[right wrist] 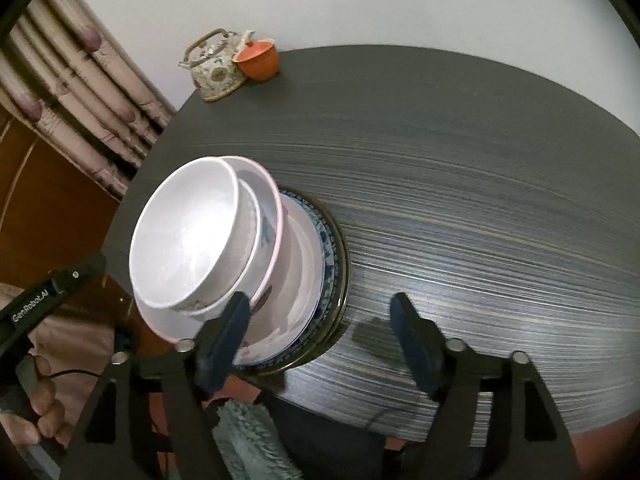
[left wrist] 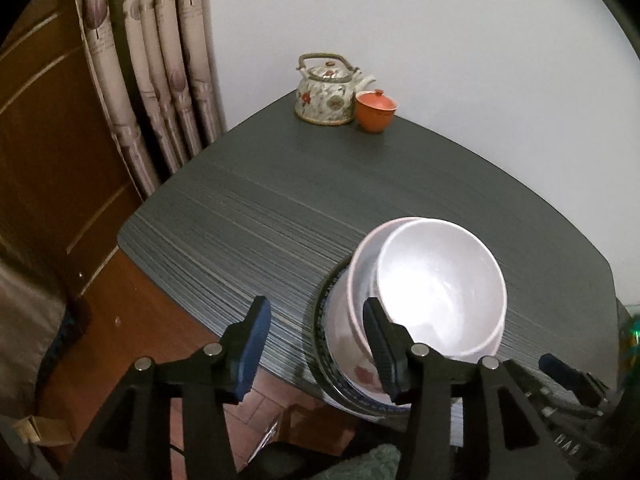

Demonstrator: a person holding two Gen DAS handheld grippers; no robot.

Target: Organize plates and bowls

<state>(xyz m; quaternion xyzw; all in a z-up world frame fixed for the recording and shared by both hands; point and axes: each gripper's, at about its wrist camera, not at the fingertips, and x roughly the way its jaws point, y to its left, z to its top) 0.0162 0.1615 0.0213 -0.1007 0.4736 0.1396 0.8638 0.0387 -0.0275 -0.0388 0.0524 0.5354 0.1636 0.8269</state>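
While both tools gape, the stack [right wrist: 224, 248] crowds the table [right wrist: 480, 200] edge.

The near rim of the plates [left wrist: 340, 384] is covered by the right-hand finger [left wrist: 380, 344] of the left gripper [left wrist: 316, 346]. In the right wrist view, the stack's near edge is masked behind the left-hand finger [right wrist: 224, 340]. The hand [right wrist: 44, 412] beyond that finger is cut off by the frame's edge.
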